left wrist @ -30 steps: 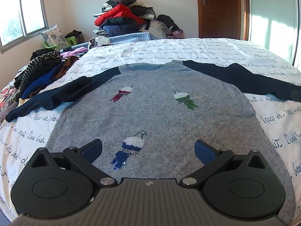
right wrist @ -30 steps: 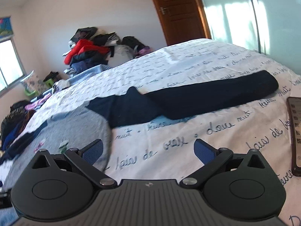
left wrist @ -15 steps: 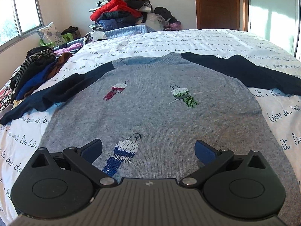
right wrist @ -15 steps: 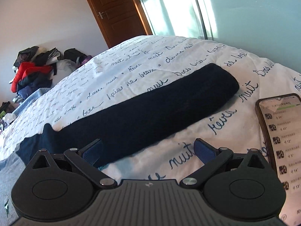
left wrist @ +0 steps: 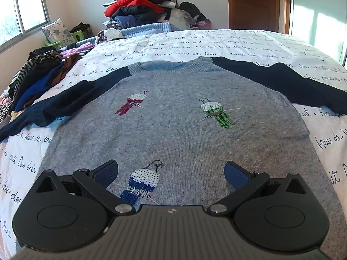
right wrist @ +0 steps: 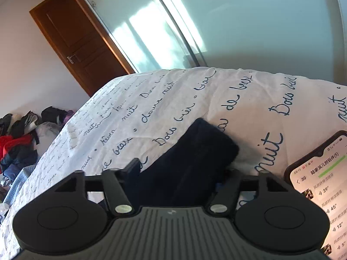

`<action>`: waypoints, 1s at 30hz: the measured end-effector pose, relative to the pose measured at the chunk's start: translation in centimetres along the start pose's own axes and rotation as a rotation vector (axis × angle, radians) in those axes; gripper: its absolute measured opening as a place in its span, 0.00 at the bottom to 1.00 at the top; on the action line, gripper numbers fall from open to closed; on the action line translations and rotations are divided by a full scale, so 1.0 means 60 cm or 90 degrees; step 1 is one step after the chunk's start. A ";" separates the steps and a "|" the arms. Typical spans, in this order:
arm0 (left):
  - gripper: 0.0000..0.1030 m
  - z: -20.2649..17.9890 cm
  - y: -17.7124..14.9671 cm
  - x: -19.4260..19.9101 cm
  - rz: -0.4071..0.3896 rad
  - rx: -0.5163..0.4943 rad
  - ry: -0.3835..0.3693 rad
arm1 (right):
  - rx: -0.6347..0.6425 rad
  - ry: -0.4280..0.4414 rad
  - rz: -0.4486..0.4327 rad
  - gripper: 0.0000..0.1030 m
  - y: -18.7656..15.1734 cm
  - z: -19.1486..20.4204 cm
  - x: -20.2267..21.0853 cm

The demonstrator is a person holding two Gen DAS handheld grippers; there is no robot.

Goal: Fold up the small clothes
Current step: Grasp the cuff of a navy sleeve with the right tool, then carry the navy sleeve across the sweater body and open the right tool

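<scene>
Left wrist view: grey sweater (left wrist: 173, 134) spread flat, front up, on the bed (left wrist: 249, 43), covered in a white sheet with blue handwriting print. Navy sleeves out to both sides, left sleeve (left wrist: 54, 106) a bit bunched, right sleeve (left wrist: 282, 82) running off toward the frame edge. Three sequin birds on the chest: red one (left wrist: 131, 103), green one (left wrist: 215, 113), blue one (left wrist: 141, 184) closest to the camera. Left gripper (left wrist: 171, 173) hanging over the lower part of the sweater, jaws spread wide, nothing between them, blue bird sitting right in the gap. Messy pile of clothes (left wrist: 141, 6) against the far wall, another heap (left wrist: 36, 75) along the left edge of the bed, window (left wrist: 21, 10) on the left, wooden door (left wrist: 256, 2) at the back. Right wrist view: right gripper (right wrist: 180, 173) down low at the sleeve cuff (right wrist: 195, 158), jaws pulled in against the dark navy fabric from both sides, looks clamped on it. Cuff lying on the printed sheet (right wrist: 151, 108). Phone (right wrist: 321, 190) with a lit screen just beside it on the right. Same door (right wrist: 76, 43) and a frosted glass panel (right wrist: 238, 21) behind.
</scene>
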State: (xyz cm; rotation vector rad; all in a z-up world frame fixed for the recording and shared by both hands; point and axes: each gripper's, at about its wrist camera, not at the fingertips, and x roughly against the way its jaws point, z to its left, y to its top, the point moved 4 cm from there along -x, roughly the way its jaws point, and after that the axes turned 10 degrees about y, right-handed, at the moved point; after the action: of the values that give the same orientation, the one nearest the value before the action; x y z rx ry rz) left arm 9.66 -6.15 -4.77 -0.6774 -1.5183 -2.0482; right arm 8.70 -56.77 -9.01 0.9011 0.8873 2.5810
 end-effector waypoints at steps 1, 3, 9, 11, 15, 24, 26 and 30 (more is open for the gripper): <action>1.00 0.001 0.000 -0.002 0.003 0.002 0.000 | -0.005 0.005 0.004 0.38 0.003 -0.002 -0.004; 1.00 0.004 0.000 -0.007 0.007 0.005 0.000 | -0.005 0.009 0.004 0.24 0.007 -0.002 -0.006; 1.00 0.014 0.003 -0.018 0.010 0.011 0.006 | 0.029 0.054 -0.022 0.10 0.022 0.024 0.009; 1.00 0.021 0.009 -0.020 0.007 0.014 0.015 | 0.046 0.067 -0.039 0.10 0.030 0.041 0.022; 1.00 0.048 0.023 -0.023 -0.002 0.035 0.035 | 0.100 0.081 -0.098 0.10 0.065 0.084 0.055; 1.00 0.101 0.030 -0.045 0.021 0.087 0.061 | 0.218 0.055 -0.204 0.10 0.094 0.154 0.109; 1.00 0.108 0.031 -0.047 0.022 0.091 0.064 | 0.268 0.072 -0.188 0.10 0.062 0.186 0.109; 1.00 0.115 0.032 -0.053 0.019 0.094 0.075 | 0.349 0.140 -0.133 0.10 -0.019 0.261 0.111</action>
State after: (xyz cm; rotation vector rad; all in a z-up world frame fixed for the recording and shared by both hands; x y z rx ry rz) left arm 14.00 0.34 -3.72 -0.5106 -1.5637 -1.8977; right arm 13.56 -45.79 3.14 0.6019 1.7047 2.3160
